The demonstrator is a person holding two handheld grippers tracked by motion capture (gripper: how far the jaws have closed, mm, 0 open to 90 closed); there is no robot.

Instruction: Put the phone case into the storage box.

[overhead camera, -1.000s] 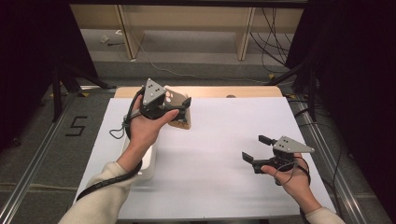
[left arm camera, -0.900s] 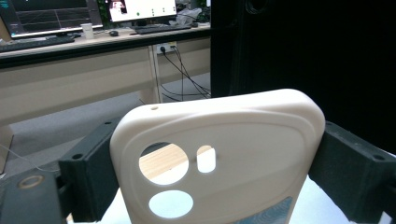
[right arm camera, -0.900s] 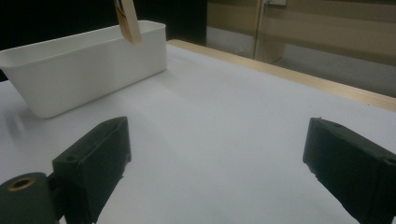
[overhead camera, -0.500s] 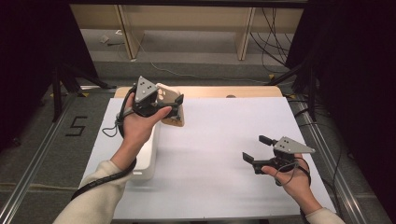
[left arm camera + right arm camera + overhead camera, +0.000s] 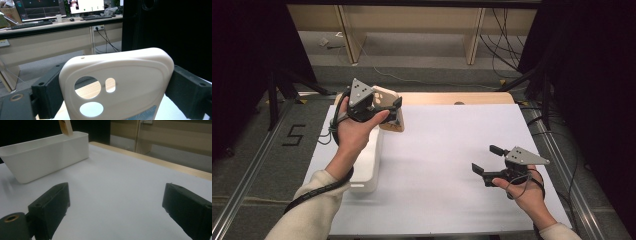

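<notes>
Bin point(image 5: 368, 165): white, long, at the table's left edge; the left forearm crosses above it; in the right gripper view point(image 5: 45, 152) it sits far left with a tan edge of the case showing above its rim.

Left hand point(image 5: 349, 132): raised over the bin's far end, wrapped round the left tongs.

Left tongs point(image 5: 398, 111): clenched on the case, 1 jaw against each long side, held above the table near its far left part.

Case point(image 5: 388, 107): cream phone case, lifted clear of the table, over or just past the bin's far end; in the left gripper view point(image 5: 130, 72) it stands upright between the jaws, back face to the camera, with 2 round holes and 1 small slot on its left half.

Table point(image 5: 447, 150): white sheet on a wooden top; wood shows along the far edge.

Right tongs point(image 5: 486, 159): released, jaws wide apart with nothing between them, low over the table's right part; in the right gripper view point(image 5: 115, 202) bare white sheet lies between the jaws.

Right hand point(image 5: 524, 187): near the right front corner, well apart from the bin and case.
</notes>
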